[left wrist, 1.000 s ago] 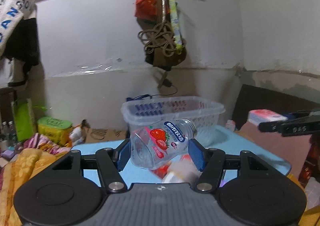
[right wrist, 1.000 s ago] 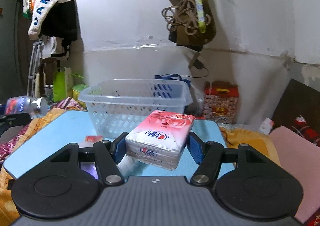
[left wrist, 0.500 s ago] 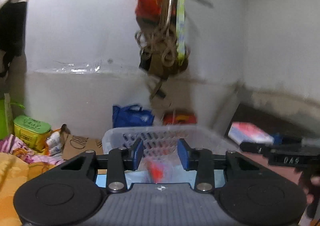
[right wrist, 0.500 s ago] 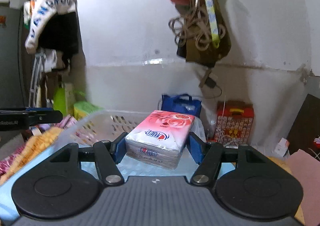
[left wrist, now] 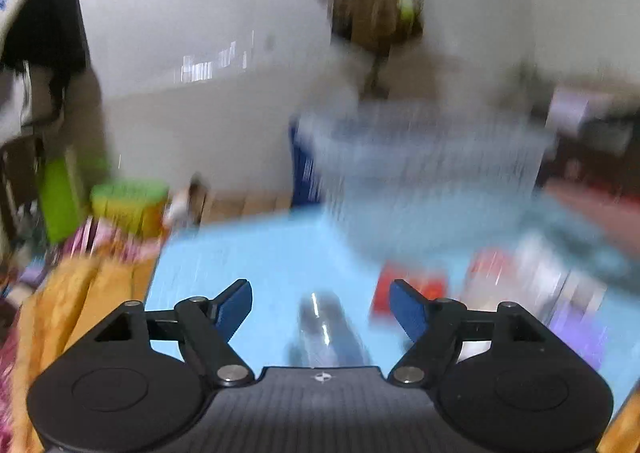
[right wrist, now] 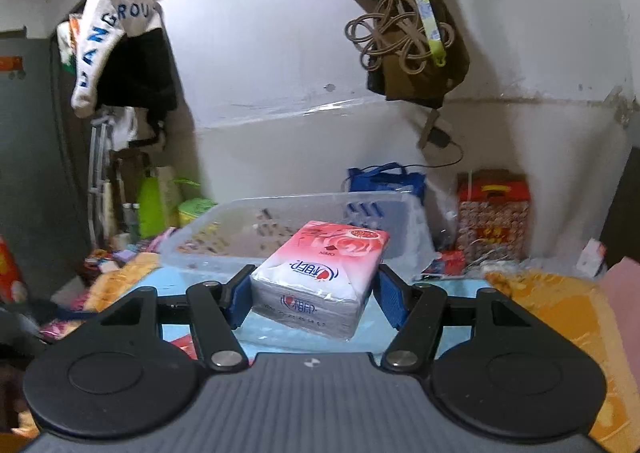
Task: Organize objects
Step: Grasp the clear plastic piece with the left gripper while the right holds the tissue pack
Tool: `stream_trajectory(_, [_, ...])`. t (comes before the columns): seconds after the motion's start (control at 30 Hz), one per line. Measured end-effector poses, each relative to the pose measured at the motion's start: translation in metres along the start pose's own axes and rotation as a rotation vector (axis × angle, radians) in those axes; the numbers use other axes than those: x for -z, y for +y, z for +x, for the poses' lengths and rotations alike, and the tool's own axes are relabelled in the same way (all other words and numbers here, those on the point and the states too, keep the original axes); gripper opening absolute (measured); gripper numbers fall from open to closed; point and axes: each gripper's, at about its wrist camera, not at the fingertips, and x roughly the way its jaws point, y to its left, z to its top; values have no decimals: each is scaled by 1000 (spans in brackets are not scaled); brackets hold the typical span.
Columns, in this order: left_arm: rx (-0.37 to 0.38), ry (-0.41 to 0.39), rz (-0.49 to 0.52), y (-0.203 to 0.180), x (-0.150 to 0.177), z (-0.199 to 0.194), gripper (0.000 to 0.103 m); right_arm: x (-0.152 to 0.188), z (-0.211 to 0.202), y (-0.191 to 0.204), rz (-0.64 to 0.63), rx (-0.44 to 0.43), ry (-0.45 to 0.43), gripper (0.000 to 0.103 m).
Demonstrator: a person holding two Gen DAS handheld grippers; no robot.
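My right gripper (right wrist: 310, 293) is shut on a pink and white tissue pack (right wrist: 320, 279) and holds it in front of the clear plastic basket (right wrist: 224, 253), at about rim height. My left gripper (left wrist: 320, 307) is open and empty above the light blue table (left wrist: 248, 253); this view is heavily blurred. A dark, shiny cylindrical object (left wrist: 326, 333) lies on the table just below and between the left fingers. The basket (left wrist: 420, 173) shows as a blur at the back right of the left wrist view.
Blurred red, white and purple items (left wrist: 520, 277) lie on the table right of my left gripper. An orange blanket (right wrist: 560, 313) borders the table. A red gift box (right wrist: 494, 213) and a blue bag (right wrist: 384, 177) stand behind the basket. Bags hang on the wall (right wrist: 404, 33).
My left gripper let go of the clear strawberry-label bottle, opened wide and pulled back low over the table. My right gripper carried the tissue pack closer to the basket.
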Motion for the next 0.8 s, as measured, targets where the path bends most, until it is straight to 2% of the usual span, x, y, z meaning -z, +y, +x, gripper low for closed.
stream_trajectory(0.1, [-47,136,-17,10,10,28,78,2,-9,13,-34,-7,2,66])
stream_trajectory(0.13, [-54,147,-31,12,12,31,75,3,-12,16,-40,-11,3,66])
stream_trajectory(0.17, [-34,140,-37,15,13,29,71,4,-15,19,-44,-15,4,66])
stream_trajectory(0.2, [-14,134,-40,16,13,28,59,6,-18,20,-43,-17,6,66])
stream_trajectory(0.23, [1,128,-49,18,13,28,55,7,-19,20,-37,-20,10,66])
stream_trajectory(0.43, [-39,88,-18,10,15,24,51,27,-14,17,-32,-9,73,66])
stream_trajectory(0.57, [-28,42,-25,8,12,18,48,33,-11,16,-27,-16,95,66])
stream_trajectory(0.8, [-1,-8,38,-7,13,9,46,39,-12,20,-47,-24,104,66])
